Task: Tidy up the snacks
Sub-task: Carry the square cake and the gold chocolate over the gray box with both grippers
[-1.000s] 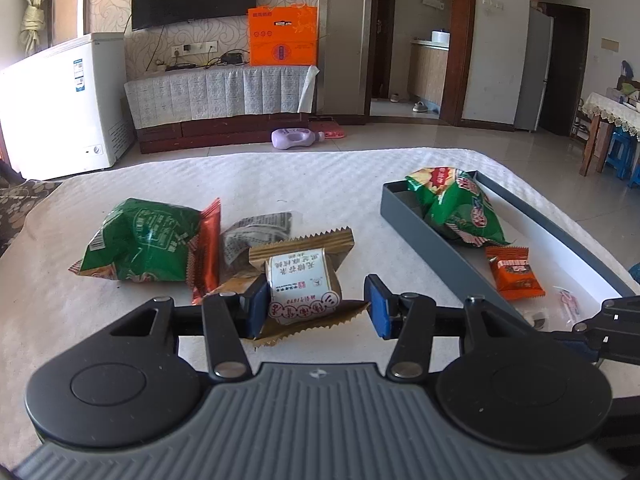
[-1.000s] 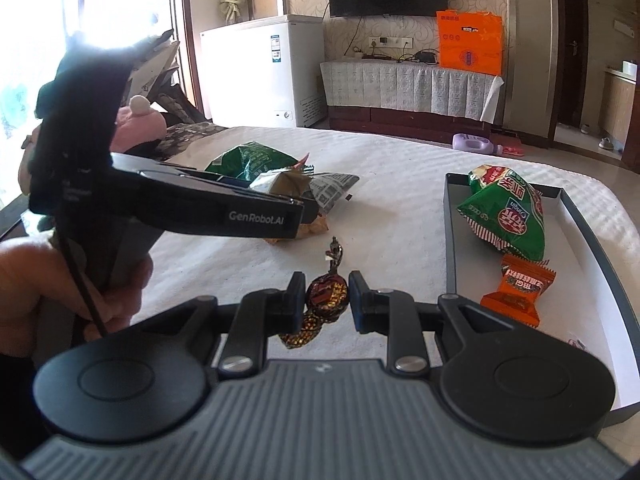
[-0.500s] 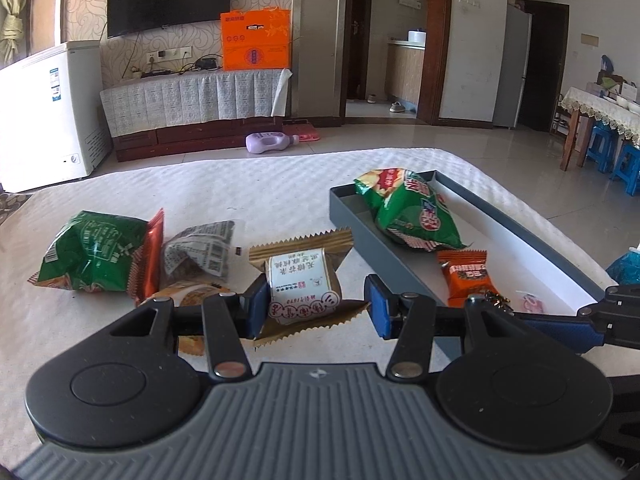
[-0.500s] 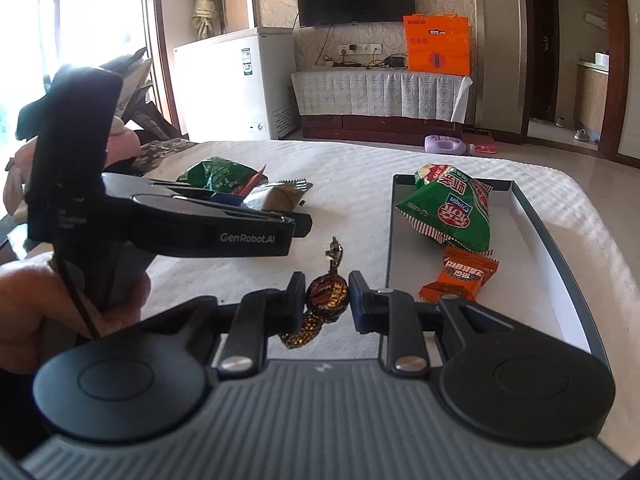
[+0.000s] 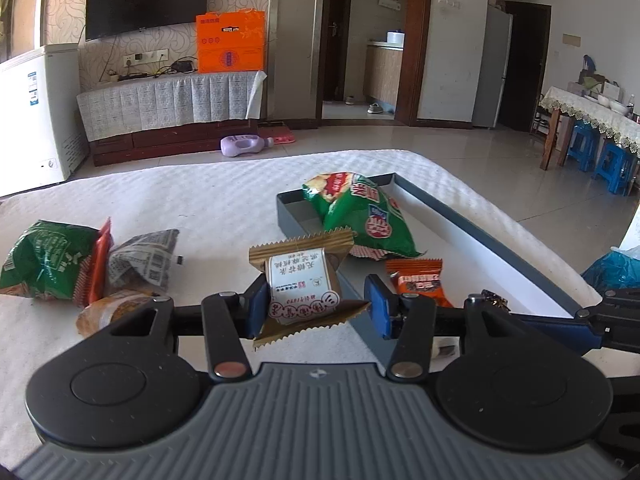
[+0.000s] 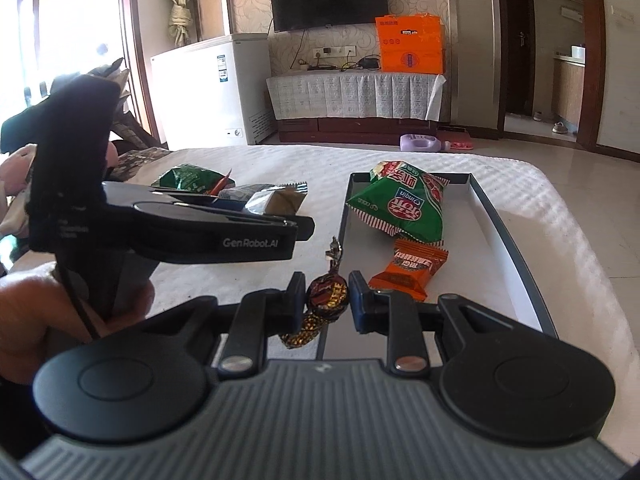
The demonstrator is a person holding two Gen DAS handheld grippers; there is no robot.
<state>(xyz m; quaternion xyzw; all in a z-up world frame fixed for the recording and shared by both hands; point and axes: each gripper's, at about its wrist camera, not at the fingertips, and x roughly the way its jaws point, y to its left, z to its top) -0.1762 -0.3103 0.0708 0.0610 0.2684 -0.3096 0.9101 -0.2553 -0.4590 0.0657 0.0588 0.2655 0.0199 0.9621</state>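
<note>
My left gripper point(image 5: 316, 306) is shut on a gold-wrapped pastry packet point(image 5: 304, 280) and holds it above the near left edge of the grey tray point(image 5: 500, 240). My right gripper point(image 6: 326, 296) is shut on a brown foil-wrapped candy point(image 6: 328, 298) at the tray's near left edge point(image 6: 344, 216). In the tray lie a green chip bag point(image 5: 360, 216) and an orange snack packet point(image 5: 418, 280); both show in the right wrist view, the bag point(image 6: 404, 208) and the packet point(image 6: 408, 270). The left gripper's body point(image 6: 180, 232) shows in the right wrist view.
On the white cloth left of the tray lie a green bag point(image 5: 44, 260), a thin red packet point(image 5: 96, 264), a grey packet point(image 5: 140, 258) and a round pastry point(image 5: 116, 310). A blue plastic bag point(image 5: 616, 268) sits beyond the table's right edge.
Both grippers have moved right toward the tray, each still holding its snack. The tray and its contents now sit closer to the middle of both views.
</note>
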